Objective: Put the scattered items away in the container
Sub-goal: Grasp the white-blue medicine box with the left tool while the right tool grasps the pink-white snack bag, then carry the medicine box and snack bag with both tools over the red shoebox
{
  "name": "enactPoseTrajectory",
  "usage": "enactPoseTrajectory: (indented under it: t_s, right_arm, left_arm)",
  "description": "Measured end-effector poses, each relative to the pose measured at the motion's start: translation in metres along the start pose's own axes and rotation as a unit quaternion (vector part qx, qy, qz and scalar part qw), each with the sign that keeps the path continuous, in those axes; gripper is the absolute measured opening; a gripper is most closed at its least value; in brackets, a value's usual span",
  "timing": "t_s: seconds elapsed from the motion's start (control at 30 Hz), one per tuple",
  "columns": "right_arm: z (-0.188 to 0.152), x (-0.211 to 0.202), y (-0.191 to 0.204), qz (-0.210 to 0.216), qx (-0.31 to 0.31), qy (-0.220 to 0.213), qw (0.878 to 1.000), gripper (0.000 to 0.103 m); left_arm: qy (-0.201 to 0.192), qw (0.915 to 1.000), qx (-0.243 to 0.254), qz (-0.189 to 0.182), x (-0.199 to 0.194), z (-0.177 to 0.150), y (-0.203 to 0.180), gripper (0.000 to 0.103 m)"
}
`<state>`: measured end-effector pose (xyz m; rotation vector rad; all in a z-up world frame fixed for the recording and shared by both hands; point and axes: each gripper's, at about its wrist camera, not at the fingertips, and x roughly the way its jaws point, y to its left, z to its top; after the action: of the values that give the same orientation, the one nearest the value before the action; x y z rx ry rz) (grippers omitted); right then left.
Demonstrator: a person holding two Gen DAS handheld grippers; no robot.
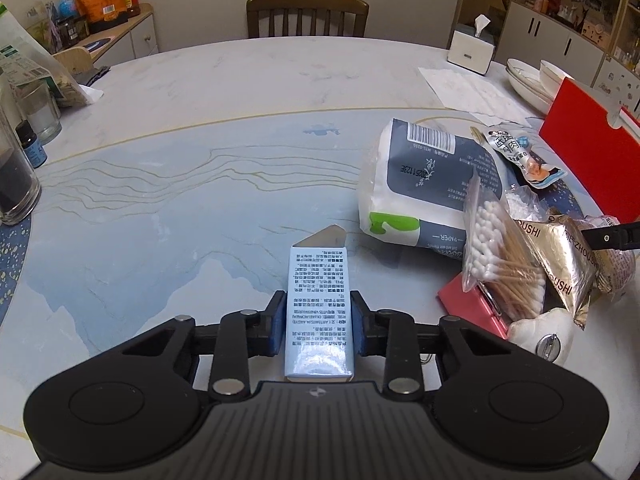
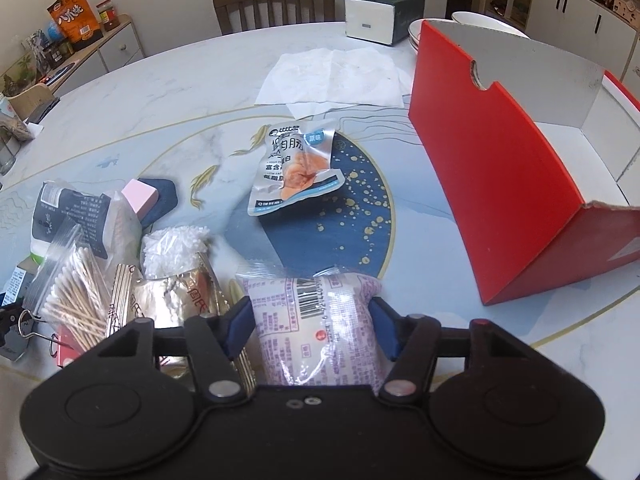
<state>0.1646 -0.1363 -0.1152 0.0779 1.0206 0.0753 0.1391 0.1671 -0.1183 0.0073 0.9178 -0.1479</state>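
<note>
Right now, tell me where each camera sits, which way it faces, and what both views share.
Left wrist: rides on the left claw, looking forward across the table to a chair; its two fingers clamp a small printed box.
Right wrist: rides on the right claw, looking forward toward the red container; its fingers clamp a clear snack packet.
Shared: the cotton swab bag, tissue pack, red container, chair.
</note>
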Motion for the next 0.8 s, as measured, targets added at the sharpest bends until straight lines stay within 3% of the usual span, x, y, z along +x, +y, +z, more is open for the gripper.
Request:
enactPoseTrajectory:
  t_s: [0.43, 0.8]
  right_arm:
    - [-0.001, -0.032, -0.005, -0.012, 0.007, -0.024, 1.0, 0.053]
    - [0.009, -0.073, -0.023, 0.009, 0.004, -0.05, 0.999, 0.052]
  left_arm:
    - [-0.018, 0.9995, 0.006, -0.023, -0.017, 0.003, -0.001, 0.03]
    - [-0.043, 0.9984, 0.0, -0.037, -0.049, 0.019, -0.025, 0.03]
